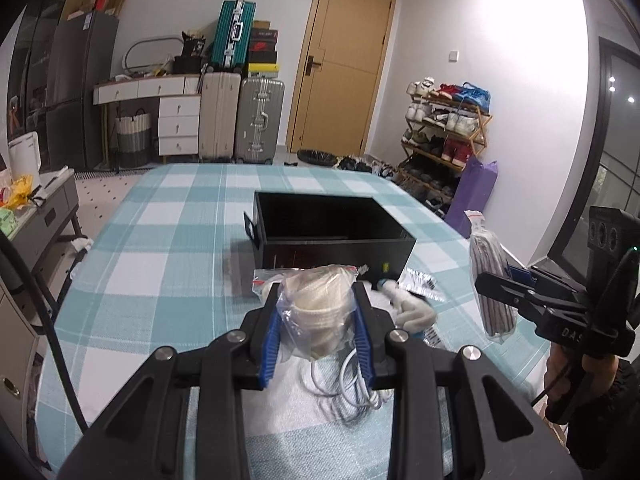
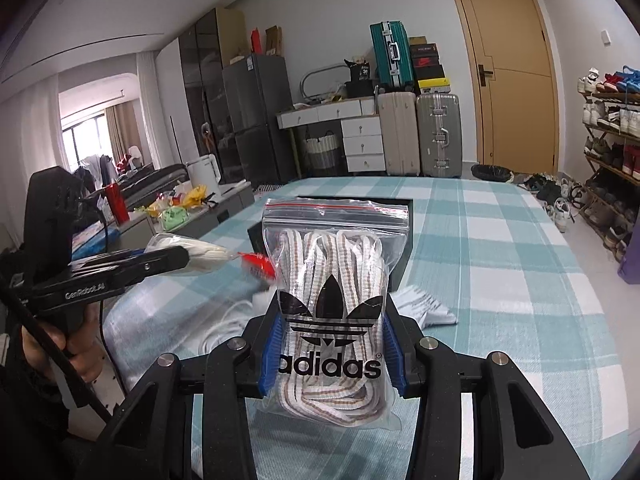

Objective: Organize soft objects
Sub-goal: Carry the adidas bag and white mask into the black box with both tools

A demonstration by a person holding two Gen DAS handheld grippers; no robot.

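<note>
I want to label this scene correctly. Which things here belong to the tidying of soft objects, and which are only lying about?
Belong to the job:
- cream lace bag, held in left gripper
- adidas lace bag, held in right gripper
- black box
- white cable
- white sock

Lying about:
- suitcases
- shoe rack
- door
- drawers

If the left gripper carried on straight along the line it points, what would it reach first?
Probably the black box. The left gripper, shut on a bag of cream laces, aims at the box's near wall just beyond the bag. Depth is hard to judge through the fisheye, so it might clear the rim.
</note>
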